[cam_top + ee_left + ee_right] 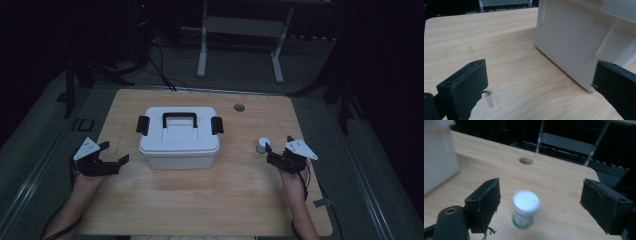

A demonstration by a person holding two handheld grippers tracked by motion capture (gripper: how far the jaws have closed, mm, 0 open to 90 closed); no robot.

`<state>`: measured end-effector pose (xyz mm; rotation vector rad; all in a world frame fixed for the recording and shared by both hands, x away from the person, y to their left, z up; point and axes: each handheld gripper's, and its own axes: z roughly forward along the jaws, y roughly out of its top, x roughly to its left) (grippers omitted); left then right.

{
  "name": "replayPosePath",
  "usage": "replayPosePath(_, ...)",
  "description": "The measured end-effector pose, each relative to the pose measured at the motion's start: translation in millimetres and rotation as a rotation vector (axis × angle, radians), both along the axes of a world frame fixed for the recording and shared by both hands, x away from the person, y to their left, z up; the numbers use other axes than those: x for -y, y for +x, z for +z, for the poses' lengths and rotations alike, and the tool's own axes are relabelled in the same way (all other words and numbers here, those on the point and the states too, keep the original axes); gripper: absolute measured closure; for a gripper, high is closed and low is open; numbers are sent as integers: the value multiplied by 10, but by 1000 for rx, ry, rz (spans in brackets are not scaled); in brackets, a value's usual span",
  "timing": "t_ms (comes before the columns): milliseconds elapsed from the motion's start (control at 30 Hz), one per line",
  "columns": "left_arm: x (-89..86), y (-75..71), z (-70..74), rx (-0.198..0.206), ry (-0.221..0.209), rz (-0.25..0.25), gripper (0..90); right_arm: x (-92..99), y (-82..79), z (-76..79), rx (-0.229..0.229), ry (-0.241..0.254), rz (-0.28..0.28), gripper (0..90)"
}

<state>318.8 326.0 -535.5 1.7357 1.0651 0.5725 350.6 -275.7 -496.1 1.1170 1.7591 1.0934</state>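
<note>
A white plastic storage box (179,140) with a black handle and two black side latches stands shut in the middle of the wooden table (210,200). My left gripper (114,152) is open to the left of the box, whose near corner (579,42) shows between its jaws. A small white-capped bottle (262,145) with a green label stands upright to the right of the box. My right gripper (278,148) is open just beside it. In the right gripper view the bottle (525,208) stands between the spread jaws, nearer the left one, untouched.
A round cable hole (239,107) sits near the table's far edge. Beyond the table stand a white desk frame (240,45) and dark stands with cables on a grey floor. The room is dim.
</note>
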Motion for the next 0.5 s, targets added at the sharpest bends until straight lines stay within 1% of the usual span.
replayPosePath(67,20,62,3,-5,10,7,0,-111,47,39,11,-2,20,159)
replayPosePath(100,33,93,5,-4,12,3,0,-166,71,53,13,-5,34,159)
replayPosePath(133,47,116,7,-6,23,10,0,-224,93,63,8,-8,45,159)
replayPosePath(200,82,188,14,-11,33,0,0,-337,139,71,2,-12,72,159)
replayPosePath(233,101,213,19,-6,48,8,0,-393,158,71,2,-17,87,160)
replayPosePath(267,111,228,22,1,51,5,30,-451,172,67,6,-23,96,159)
replayPosePath(333,147,288,27,0,58,10,42,-553,207,48,8,-32,113,160)
replayPosePath(367,161,312,24,2,56,6,42,-598,229,31,6,-28,120,160)
replayPosePath(400,179,337,22,-2,65,9,42,-639,256,11,0,-23,130,160)
replayPosePath(433,196,361,18,-8,64,5,43,-680,287,-13,-11,-15,141,159)
replayPosePath(500,238,394,6,-9,77,6,50,-759,341,-70,-21,3,183,160)
